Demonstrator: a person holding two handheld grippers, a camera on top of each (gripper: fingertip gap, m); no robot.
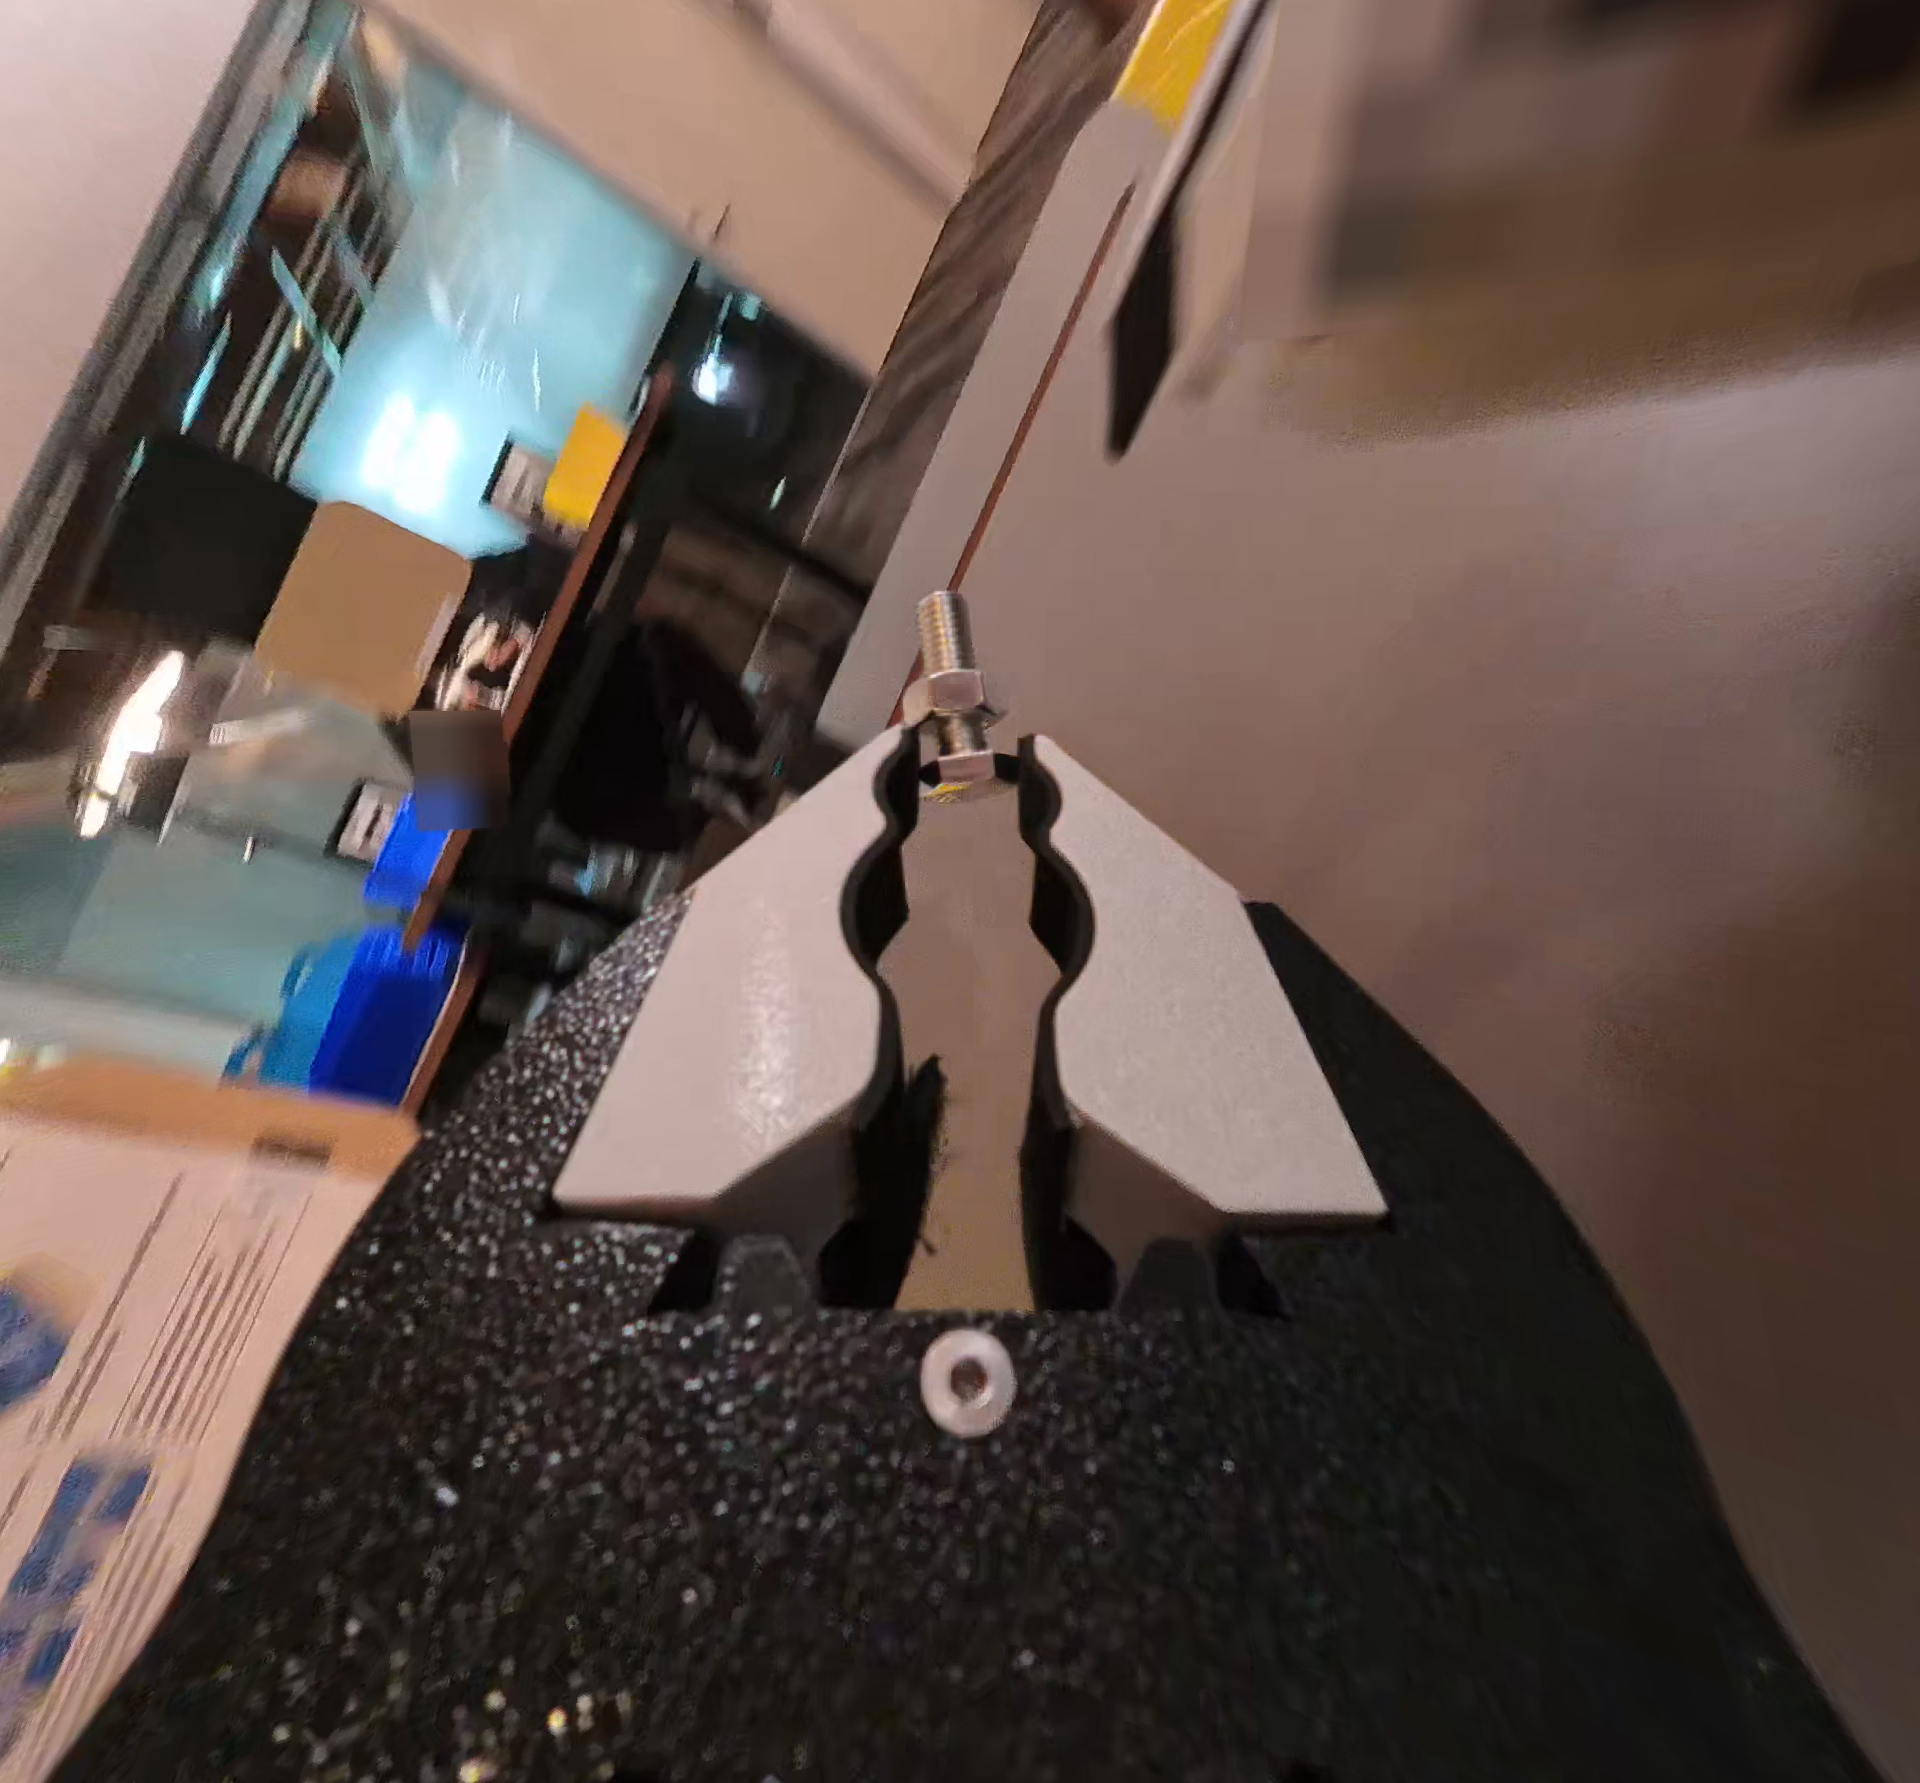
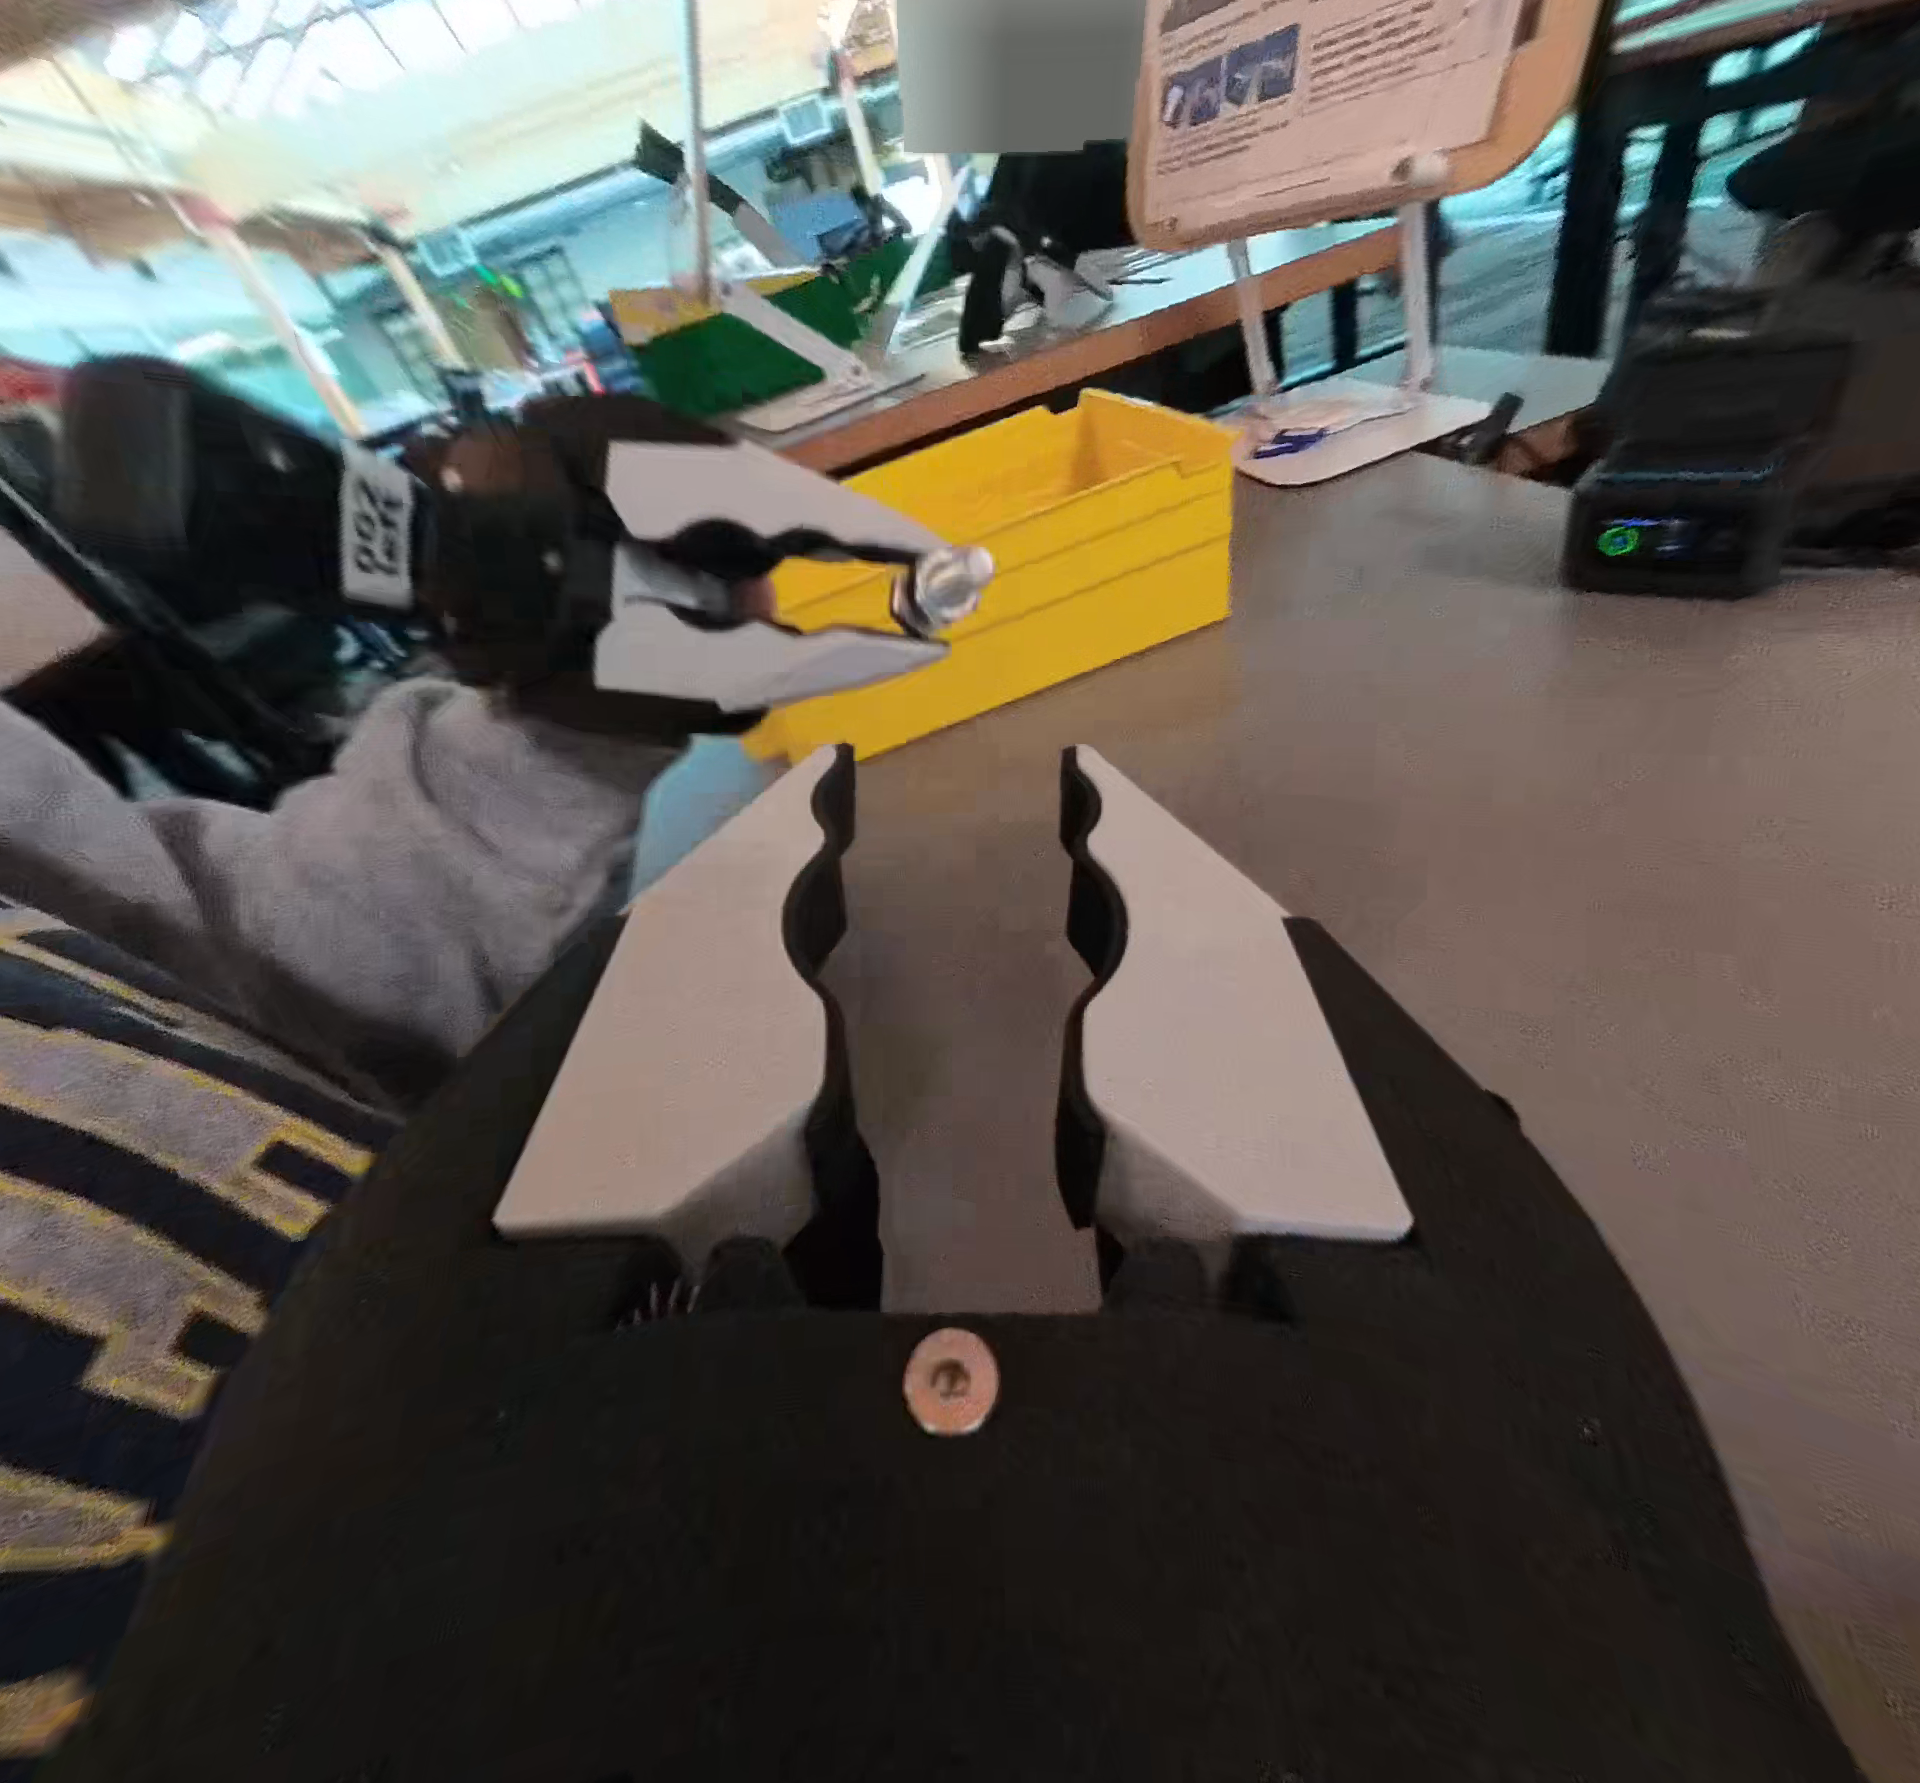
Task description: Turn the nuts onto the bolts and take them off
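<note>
My left gripper [image 1: 968, 754] is shut on the head of a silver bolt [image 1: 940, 632] that sticks out past its fingertips, held in the air above the table. A silver nut [image 1: 954, 696] sits on the bolt's thread just above the head. The same gripper [image 2: 920, 595] shows in the right wrist view at centre left, with the bolt [image 2: 951, 580] pointing right. My right gripper [image 2: 958, 767] is open and empty, low over the table, below and to the right of the left gripper.
A yellow bin [image 2: 1049, 549] stands on the grey table [image 2: 1455, 798] behind the left gripper. A black device [image 2: 1673, 528] sits at the right, and a board with a sheet on a stand [image 2: 1340, 40] at the back. A person's grey sleeve [image 2: 364, 860] is at left.
</note>
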